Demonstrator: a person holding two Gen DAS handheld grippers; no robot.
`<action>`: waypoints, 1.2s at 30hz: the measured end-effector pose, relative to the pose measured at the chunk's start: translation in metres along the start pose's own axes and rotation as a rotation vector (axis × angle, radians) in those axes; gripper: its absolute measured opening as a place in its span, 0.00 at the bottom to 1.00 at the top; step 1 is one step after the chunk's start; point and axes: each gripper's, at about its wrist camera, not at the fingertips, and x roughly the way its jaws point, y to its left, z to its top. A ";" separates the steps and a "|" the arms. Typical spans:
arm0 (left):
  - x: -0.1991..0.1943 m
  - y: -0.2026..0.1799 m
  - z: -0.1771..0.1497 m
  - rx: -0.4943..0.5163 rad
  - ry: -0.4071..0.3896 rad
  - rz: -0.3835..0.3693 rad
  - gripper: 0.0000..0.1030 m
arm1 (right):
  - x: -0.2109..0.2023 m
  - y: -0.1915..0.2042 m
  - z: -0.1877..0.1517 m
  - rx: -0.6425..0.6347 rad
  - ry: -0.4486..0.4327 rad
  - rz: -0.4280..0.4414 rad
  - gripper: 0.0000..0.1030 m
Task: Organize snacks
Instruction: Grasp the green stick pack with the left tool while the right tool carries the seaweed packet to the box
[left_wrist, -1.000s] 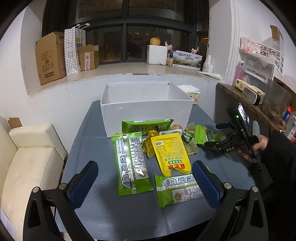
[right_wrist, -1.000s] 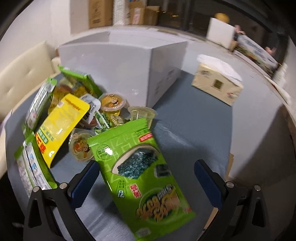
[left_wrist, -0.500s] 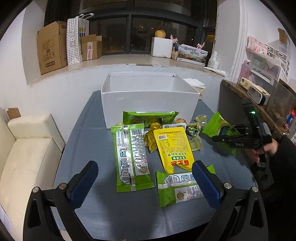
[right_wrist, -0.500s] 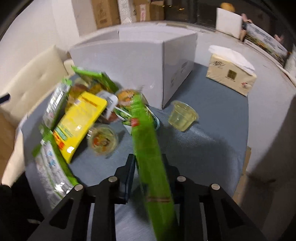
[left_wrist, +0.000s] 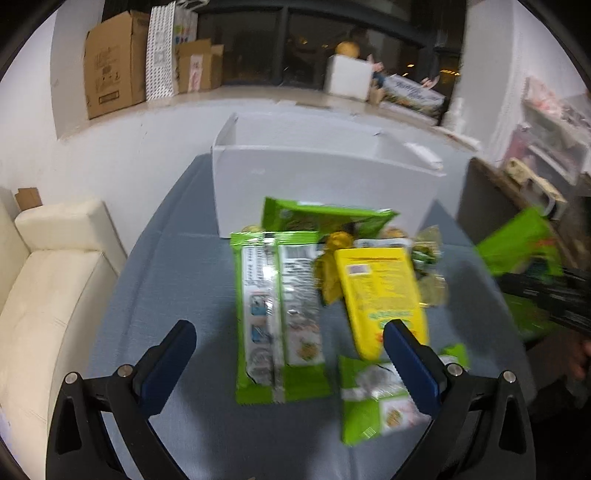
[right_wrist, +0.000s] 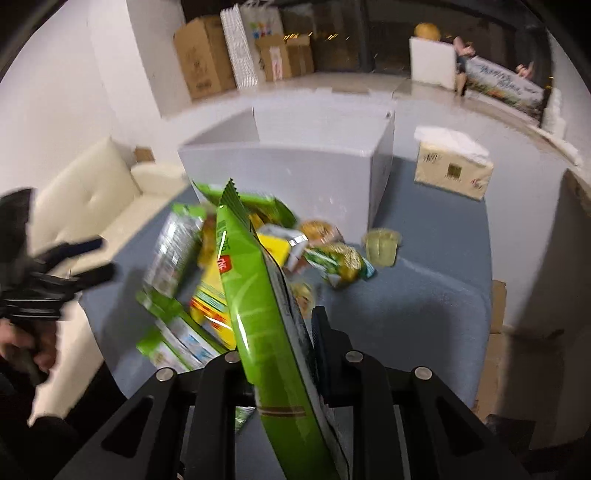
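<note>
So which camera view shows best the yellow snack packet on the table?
The left wrist view. There the yellow packet lies flat with nearly its whole face visible, only its near end behind a finger of the left hand-held gripper. In the right wrist view the yellow packet is mostly hidden behind the held green seaweed bag.

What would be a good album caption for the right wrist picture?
Right hand-held gripper clamps a flat green foil snack bag, edge-on, above loose snacks in front of an open white cardboard box.
</note>
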 end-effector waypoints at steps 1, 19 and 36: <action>0.008 0.002 0.002 -0.005 0.007 0.014 1.00 | -0.002 0.006 0.000 0.012 -0.015 -0.003 0.21; 0.049 0.023 0.004 -0.025 0.047 -0.002 0.69 | -0.021 0.038 -0.009 0.190 -0.139 0.008 0.21; 0.005 0.004 0.169 0.097 -0.185 -0.080 0.69 | 0.025 0.004 0.163 0.203 -0.261 0.059 0.21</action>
